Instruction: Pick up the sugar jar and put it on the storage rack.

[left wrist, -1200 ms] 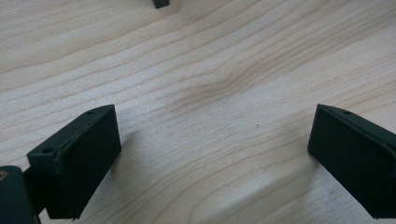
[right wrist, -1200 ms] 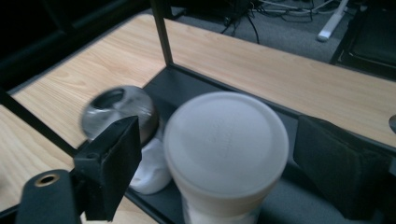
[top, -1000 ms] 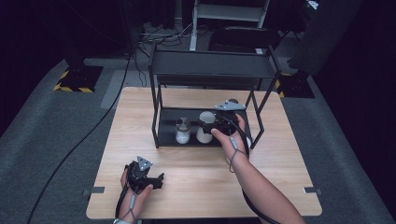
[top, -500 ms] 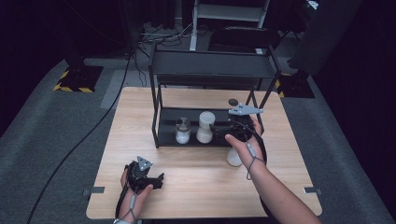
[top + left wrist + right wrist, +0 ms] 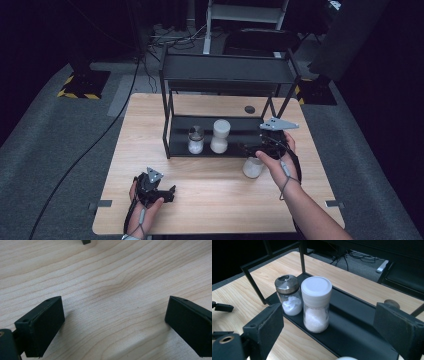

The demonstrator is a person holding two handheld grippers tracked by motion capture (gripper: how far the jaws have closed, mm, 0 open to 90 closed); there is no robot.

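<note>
A black two-shelf rack stands on the wooden table. Its lower shelf carries a metal-lidded shaker and, touching it, a white-capped jar of white grains. My right gripper hangs in front of that shelf, back from the jar. Its jaws have just been opening and grip nothing. A second white jar stands on the table under my right hand. My left gripper rests open on bare wood at the front left.
A small dark round piece lies on the table behind the rack. The rack's upright posts frame the lower shelf. Black cables run over the grey floor at the left.
My right gripper has drawn back from the lower shelf toward the right, leaving the white-capped jar beside the shaker. The jar on the table came into sight. My left gripper stayed put.
</note>
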